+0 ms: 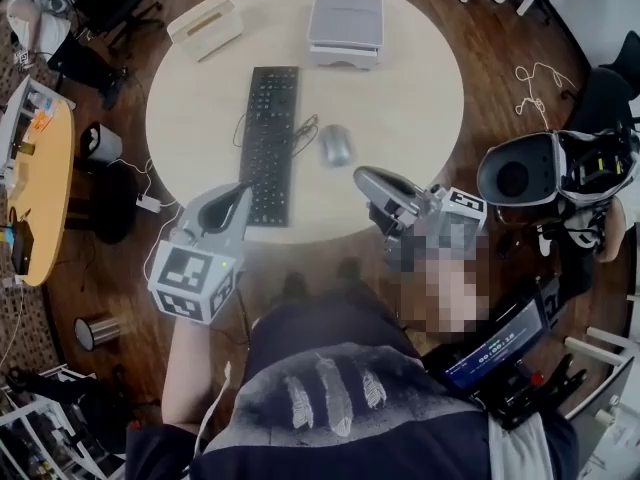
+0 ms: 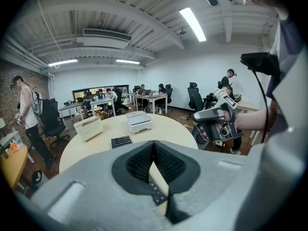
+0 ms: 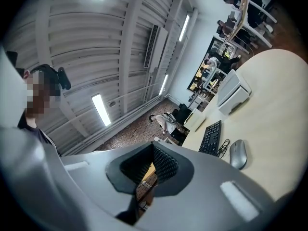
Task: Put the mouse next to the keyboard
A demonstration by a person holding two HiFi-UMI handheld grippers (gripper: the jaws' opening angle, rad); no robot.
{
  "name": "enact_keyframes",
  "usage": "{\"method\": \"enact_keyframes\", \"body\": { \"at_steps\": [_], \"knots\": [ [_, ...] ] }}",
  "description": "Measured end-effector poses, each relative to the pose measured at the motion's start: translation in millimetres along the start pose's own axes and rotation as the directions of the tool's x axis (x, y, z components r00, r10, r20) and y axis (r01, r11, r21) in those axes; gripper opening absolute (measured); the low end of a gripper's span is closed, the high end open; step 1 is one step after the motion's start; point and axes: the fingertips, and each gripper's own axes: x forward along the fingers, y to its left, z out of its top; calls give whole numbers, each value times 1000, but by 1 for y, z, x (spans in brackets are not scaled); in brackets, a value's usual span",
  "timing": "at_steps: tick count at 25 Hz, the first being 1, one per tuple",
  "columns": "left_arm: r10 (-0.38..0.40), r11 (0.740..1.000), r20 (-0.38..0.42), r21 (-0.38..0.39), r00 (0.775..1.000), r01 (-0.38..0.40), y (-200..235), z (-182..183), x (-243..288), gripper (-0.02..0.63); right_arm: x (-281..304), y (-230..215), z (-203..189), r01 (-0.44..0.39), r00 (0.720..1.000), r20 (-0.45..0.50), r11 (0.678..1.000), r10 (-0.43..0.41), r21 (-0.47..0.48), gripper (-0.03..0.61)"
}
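The mouse (image 1: 335, 145) is seen lying on the round table (image 1: 425, 118), just to the right of the keyboard (image 1: 270, 143), with a loop of dark cable (image 1: 303, 133) between the two. It is touched by neither gripper. At the far side of the table a pale box (image 1: 205, 25) and a grey, printer-like device (image 1: 345, 26) are set, well apart from the mouse.

The left gripper (image 1: 242, 191) is held over the near end of the keyboard; its fingers are pressed together with nothing caught between them. The right gripper (image 1: 364, 176) is held near the table's near edge, on the near right of the mouse and clear of it; its fingers are likewise closed on nothing. In the right gripper view the mouse (image 3: 238, 154) and the keyboard (image 3: 211, 138) are shown side by side beyond the closed fingers.
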Motion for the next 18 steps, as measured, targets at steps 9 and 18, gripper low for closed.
{"method": "enact_keyframes", "body": {
  "at_steps": [9, 18],
  "knots": [
    [-66, 997, 52, -37, 996, 68, 33, -22, -29, 0, 30, 21, -23, 92, 996, 5, 995, -91, -45, 2],
    [-88, 991, 90, -92, 992, 97, 71, -50, -66, 0, 58, 48, -57, 200, 980, 24, 978, -199, -62, 0]
  ]
}}
